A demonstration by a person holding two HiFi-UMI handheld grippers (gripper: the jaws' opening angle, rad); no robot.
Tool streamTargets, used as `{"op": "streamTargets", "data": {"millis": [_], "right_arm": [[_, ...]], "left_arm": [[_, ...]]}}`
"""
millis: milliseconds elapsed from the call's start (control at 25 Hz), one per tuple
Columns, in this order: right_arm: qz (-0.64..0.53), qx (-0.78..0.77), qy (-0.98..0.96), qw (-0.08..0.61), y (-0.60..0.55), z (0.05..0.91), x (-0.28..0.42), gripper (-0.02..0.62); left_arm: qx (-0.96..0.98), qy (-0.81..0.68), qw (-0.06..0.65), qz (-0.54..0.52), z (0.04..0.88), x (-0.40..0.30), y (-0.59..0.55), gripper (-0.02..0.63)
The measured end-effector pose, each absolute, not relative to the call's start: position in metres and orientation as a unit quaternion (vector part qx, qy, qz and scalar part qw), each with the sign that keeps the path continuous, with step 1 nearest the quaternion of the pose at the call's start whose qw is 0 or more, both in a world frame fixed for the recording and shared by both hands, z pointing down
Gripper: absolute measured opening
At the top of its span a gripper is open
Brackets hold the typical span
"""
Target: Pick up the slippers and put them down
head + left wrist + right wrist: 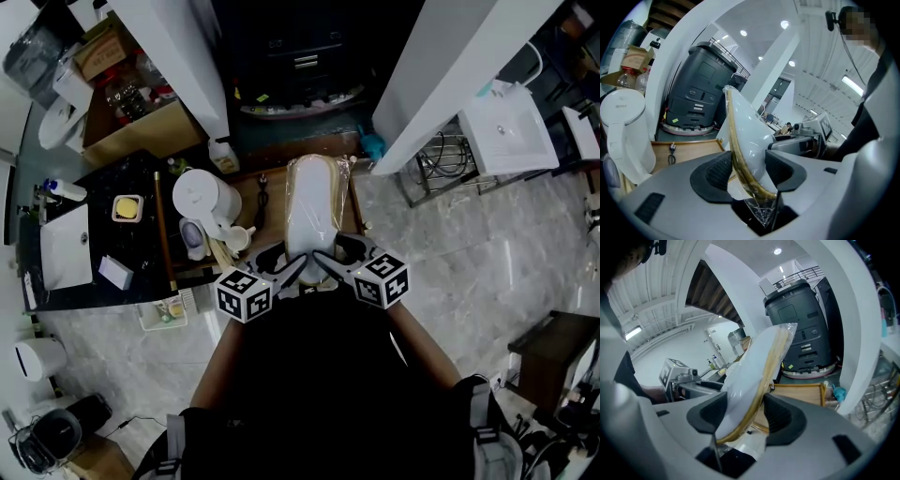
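A pair of white slippers (pixel 316 208) with tan sole edges, wrapped in clear plastic, is held up over a small wooden table (pixel 273 190). Both grippers grip its near end. My left gripper (pixel 292 272) comes in from the left and my right gripper (pixel 330 266) from the right, their marker cubes side by side. In the left gripper view the slippers (pixel 746 136) stand on edge between the pads of the left gripper (pixel 749 169). In the right gripper view the slippers (pixel 757 369) lean left between the pads of the right gripper (pixel 745 416). Loose plastic hangs below both grips.
A white kettle (pixel 204 199) and cups stand on the table's left side. A black counter with a white basin (pixel 66 246) lies further left. A dark grey machine (pixel 298 58) stands behind, between two white columns. A wire rack (pixel 441 155) and a white sink (pixel 506 131) are at the right.
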State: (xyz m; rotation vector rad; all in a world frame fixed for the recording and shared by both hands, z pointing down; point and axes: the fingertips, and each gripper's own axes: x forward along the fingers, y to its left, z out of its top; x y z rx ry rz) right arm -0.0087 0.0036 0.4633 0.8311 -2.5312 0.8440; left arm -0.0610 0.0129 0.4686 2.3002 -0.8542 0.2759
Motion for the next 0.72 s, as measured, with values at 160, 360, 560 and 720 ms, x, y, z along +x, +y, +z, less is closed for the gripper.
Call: {"op": "streamTargets", "data": {"millis": [160, 360, 560, 720], "right_arm": [[0.298, 0.296, -0.891, 0.175, 0.0042, 0.4642, -0.0077, 0.250], [0.300, 0.296, -0.890, 0.176, 0.0040, 0.4662, -0.0064, 0.249], [0.298, 0.299, -0.890, 0.172, 0.0033, 0.4658, -0.0043, 0.238], [0.303, 0.302, -0.888, 0.168, 0.0031, 0.4665, -0.0034, 0.236]], "left_arm": [[0.880, -0.324, 0.329, 0.110, 0.4696, -0.0602, 0.0128, 0.223], [0.878, -0.326, 0.328, 0.123, 0.4749, -0.0584, 0.0109, 0.219], [0.877, -0.326, 0.329, 0.126, 0.4776, -0.0571, 0.0128, 0.221], [0.875, -0.326, 0.335, 0.123, 0.4782, -0.0566, 0.0133, 0.221]]}}
